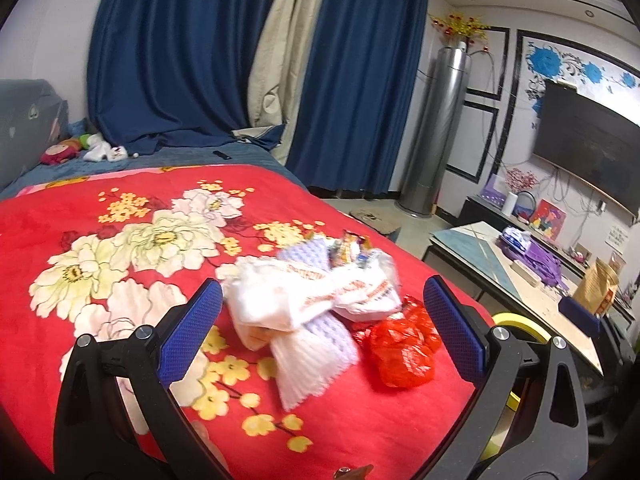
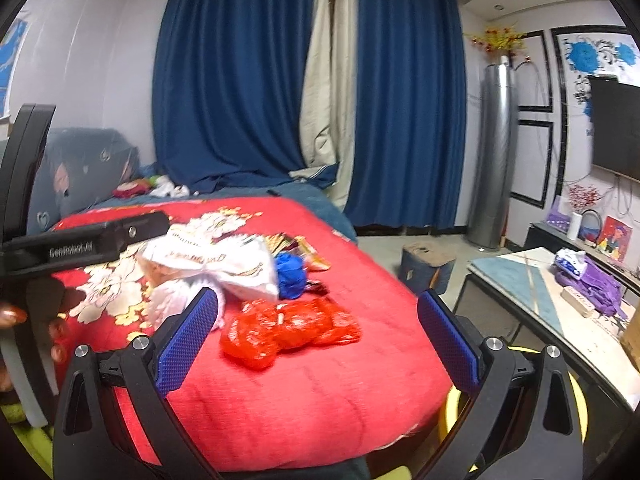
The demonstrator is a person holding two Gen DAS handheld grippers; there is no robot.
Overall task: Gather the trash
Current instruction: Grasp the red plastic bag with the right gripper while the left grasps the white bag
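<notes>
1. "GenRobot.AI" reads on your left gripper [image 2: 100, 240] body in the right view; the white bag's [image 1: 320, 296] orange print is blurred.
2. Both grippers, left [image 1: 324, 320] and right [image 2: 318, 328], gape wide, empty.
3. Trash lies on the red blanket [image 1: 80, 208]: white bag, red bag [image 2: 288, 330], wrappers [image 1: 352, 246].

The left gripper [image 1: 322, 322] hangs above a red flowered blanket [image 1: 120, 240], its blue-padded fingers [image 1: 192, 332] spread wide with nothing between them. Ahead of it lies a pile of trash: a white plastic bag [image 1: 316, 300] with orange print, white foam netting [image 1: 308, 364] under it, a crumpled red plastic bag [image 1: 404, 344] just beside on the right, and snack wrappers [image 1: 352, 246] at the far side. Blue curtains [image 1: 192, 52] hang behind the bed. A low table [image 1: 492, 264] stands to the right, below a dark television [image 1: 588, 144].
</notes>
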